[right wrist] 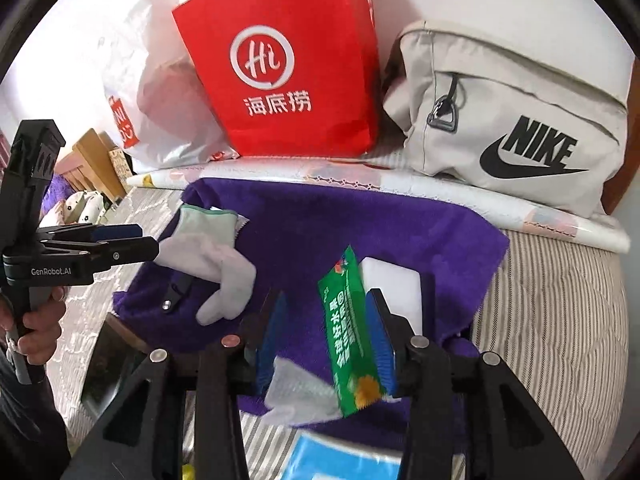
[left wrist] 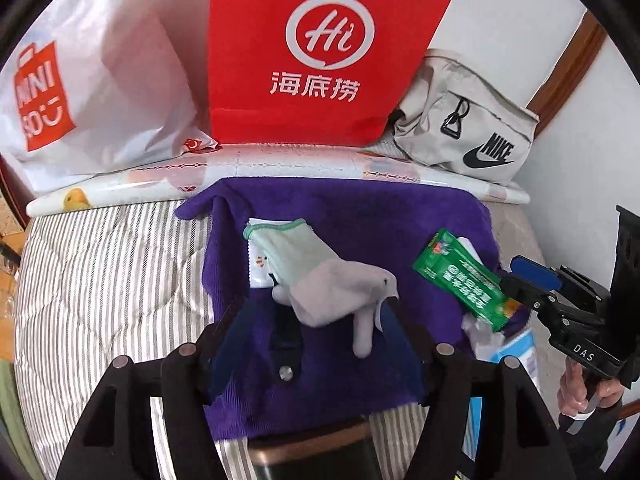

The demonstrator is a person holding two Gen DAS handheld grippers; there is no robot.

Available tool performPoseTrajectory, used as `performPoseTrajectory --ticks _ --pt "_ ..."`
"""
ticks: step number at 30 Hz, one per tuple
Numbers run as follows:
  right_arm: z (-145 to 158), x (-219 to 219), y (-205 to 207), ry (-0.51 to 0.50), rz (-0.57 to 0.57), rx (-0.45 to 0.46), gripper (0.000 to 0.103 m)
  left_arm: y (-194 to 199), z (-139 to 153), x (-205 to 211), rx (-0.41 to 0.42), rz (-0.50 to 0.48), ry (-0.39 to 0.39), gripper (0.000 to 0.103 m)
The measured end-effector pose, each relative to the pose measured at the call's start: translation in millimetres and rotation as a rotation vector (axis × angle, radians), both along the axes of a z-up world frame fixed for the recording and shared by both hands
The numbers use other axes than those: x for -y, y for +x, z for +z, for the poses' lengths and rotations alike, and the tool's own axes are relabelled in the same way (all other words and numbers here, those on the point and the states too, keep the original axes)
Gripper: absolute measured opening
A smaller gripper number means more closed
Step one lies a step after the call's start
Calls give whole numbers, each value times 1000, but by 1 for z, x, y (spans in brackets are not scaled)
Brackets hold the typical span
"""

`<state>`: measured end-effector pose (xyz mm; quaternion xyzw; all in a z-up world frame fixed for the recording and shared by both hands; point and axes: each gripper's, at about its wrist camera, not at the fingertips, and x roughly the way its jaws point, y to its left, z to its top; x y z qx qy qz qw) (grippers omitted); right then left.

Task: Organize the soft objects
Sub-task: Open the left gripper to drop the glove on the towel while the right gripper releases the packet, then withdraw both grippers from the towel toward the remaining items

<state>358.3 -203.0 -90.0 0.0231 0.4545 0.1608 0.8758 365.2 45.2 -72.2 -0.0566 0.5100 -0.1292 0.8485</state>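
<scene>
**Both claws over the purple towel: glove at the left, green packet at the right**

A purple towel [left wrist: 352, 240] is spread on a striped bed cover [left wrist: 100, 280], and both claws are held over it. The left claw [left wrist: 312, 332] is seen from its own camera with its blue-padded fingers [left wrist: 228, 344] spread wide; a pale grey-and-mint glove [left wrist: 320, 276] lies just ahead of them, its grey fingertips drooping into the gap. No pad is seen pressing on the glove, so nothing is gripped there. Under the glove's cuff a white card [left wrist: 258, 268] is partly covered, and a black clip [left wrist: 284, 344] lies on the towel between the spread fingers.

The right claw [right wrist: 324, 340] is likewise parted. A green snack packet [right wrist: 348, 336] stands tilted between its blue pads [right wrist: 384, 340], lying against the pad on the right, while a clear gap is left to the other pad [right wrist: 270, 340]. Whether the packet is merely leaned there or pinched cannot be told with certainty; the jaws are not closed on it. Just beyond the packet a white block [right wrist: 396, 288] rests on the towel, and a crumpled white tissue [right wrist: 296, 392] lies below the left pad.

Farther ahead of both claws, a red paper bag [left wrist: 316, 52], a white plastic shopping bag [left wrist: 96, 80] and a beige Nike bag [right wrist: 512, 120] are lined up along the wall.
</scene>
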Motion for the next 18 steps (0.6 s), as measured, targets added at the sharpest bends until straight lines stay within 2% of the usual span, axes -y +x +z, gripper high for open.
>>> performPoseTrajectory --ticks 6,12,18 --pt "16 4 -34 2 -18 34 42 -38 17 0 28 3 -27 64" --pt "33 11 -87 6 -23 73 42 -87 26 8 54 13 4 63" --pt "37 18 -144 30 -22 79 42 -145 25 16 67 11 9 63"
